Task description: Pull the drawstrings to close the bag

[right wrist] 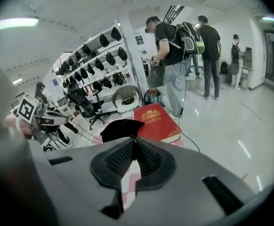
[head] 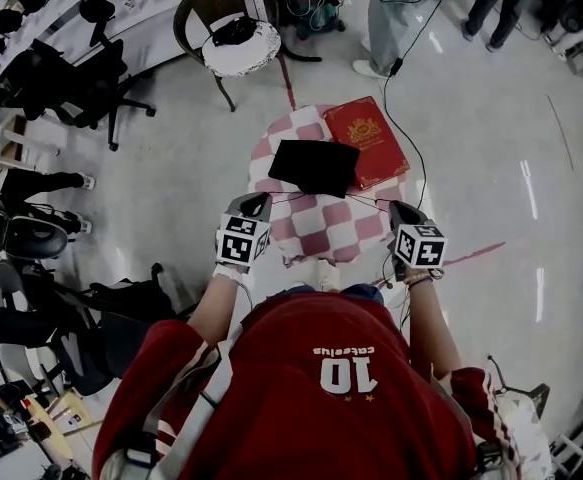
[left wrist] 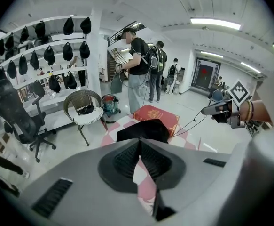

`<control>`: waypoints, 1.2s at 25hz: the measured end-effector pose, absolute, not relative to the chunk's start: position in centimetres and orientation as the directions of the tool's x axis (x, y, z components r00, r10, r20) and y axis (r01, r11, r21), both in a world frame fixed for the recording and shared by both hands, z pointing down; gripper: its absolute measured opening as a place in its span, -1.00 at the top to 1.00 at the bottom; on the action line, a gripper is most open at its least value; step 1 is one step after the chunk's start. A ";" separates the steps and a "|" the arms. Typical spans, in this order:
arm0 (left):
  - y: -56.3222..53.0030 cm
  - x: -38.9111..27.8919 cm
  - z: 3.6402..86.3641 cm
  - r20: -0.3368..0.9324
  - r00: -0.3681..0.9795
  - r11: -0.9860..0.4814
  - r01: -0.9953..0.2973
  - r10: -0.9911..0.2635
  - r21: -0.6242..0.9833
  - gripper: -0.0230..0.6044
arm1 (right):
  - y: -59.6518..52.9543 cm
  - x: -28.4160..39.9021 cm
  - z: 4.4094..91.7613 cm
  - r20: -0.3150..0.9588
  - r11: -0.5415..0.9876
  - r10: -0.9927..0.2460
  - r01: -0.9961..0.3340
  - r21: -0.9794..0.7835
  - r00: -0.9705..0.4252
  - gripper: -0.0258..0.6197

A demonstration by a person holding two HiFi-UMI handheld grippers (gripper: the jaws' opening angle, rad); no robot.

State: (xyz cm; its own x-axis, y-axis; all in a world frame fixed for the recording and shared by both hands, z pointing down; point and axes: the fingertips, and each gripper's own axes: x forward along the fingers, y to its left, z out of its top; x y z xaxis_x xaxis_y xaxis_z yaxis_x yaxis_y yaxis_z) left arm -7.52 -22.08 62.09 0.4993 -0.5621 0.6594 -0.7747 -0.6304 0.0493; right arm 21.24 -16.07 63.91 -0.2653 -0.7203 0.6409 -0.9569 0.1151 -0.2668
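bag [head: 314, 166], black, contents hidden, on checkered table [head: 321, 226] beside gold-crested red box [head: 376, 133]; left gripper [head: 261, 201], right gripper [head: 399, 209] pinched shut on drawstrings [left wrist: 187, 124].

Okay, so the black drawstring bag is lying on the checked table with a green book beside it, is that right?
Not quite. The book is red, not green, with a gold emblem on its cover, as the head view shows plainly. The rest stands: the black drawstring bag lies on the checked table with the book beside it.
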 end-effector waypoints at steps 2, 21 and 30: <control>-21.5 -7.6 62.1 0.663 0.498 -0.637 -0.769 -0.559 0.041 0.86 | -15.3 21.2 64.0 0.646 0.117 -0.720 -0.962 -0.248 -0.255 0.87; -16.1 -10.8 61.6 0.653 0.510 -0.632 -0.772 -0.560 0.062 0.39 | -10.0 20.0 62.8 0.623 0.130 -0.742 -0.965 -0.230 -0.248 0.38; -15.7 -11.6 56.7 0.542 0.554 -0.597 -0.794 -0.632 0.116 0.39 | -10.5 19.7 58.3 0.551 0.136 -0.803 -0.969 -0.204 -0.229 0.38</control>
